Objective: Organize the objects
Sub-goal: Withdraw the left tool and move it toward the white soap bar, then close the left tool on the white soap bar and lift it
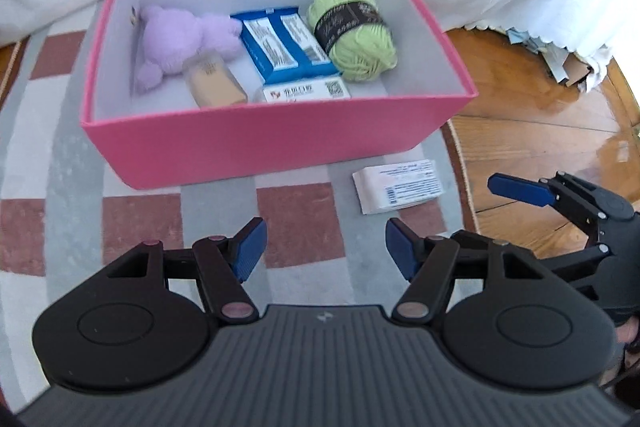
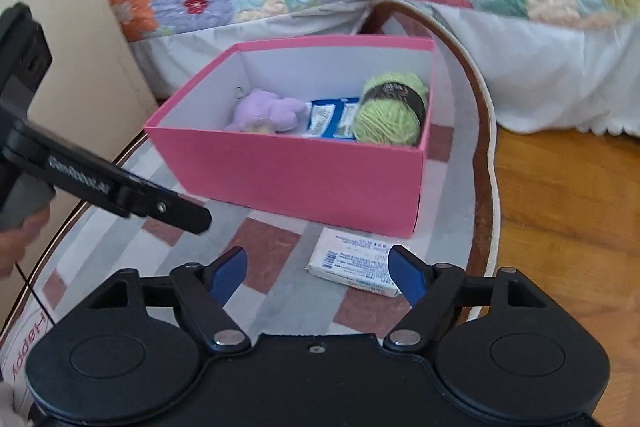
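Now the right gripper (image 2: 316, 273) is hovering, fingers apart, over the last loose item: a flat white packet (image 2: 354, 261) lying on the rug (image 2: 264, 247) just beside the pink box (image 2: 296, 179). Next, I'd say, straddle and pinch it. The left gripper (image 1: 322, 251) is waiting, spread and empty.

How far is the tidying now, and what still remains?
Nearly done. The pink box already holds the plush, bottle, blue packet, white carton and yarn. Nothing is in hand: left gripper and right gripper are open. Left: the white pack on the rug.
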